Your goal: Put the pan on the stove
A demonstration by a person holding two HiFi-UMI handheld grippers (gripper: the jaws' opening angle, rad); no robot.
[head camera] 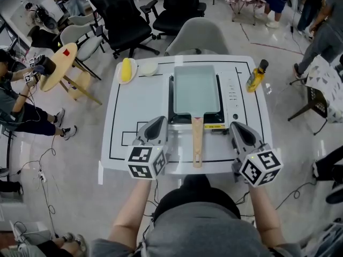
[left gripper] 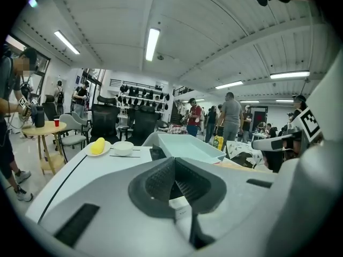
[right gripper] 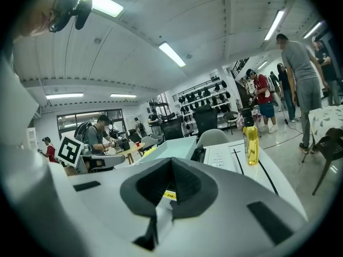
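Note:
A rectangular pale-green pan [head camera: 196,89] sits on the black stove [head camera: 221,117] in the middle of the white table [head camera: 115,111]. Its wooden handle [head camera: 198,141] points toward me. My left gripper [head camera: 157,123] is to the left of the handle, shut and empty. Right of the handle, my right gripper [head camera: 238,127] is also shut with nothing in it. In the left gripper view the pan [left gripper: 185,148] lies ahead of the shut jaws of the left gripper [left gripper: 175,178]. The right gripper view shows the pan [right gripper: 171,149] beyond the right gripper [right gripper: 171,180].
A plate with a yellow item [head camera: 126,70] and a small white bowl [head camera: 148,68] stand at the table's back left. A yellow bottle [head camera: 256,76] stands at the back right. Office chairs [head camera: 123,20] and people surround the table. A round wooden side table [head camera: 60,66] is at left.

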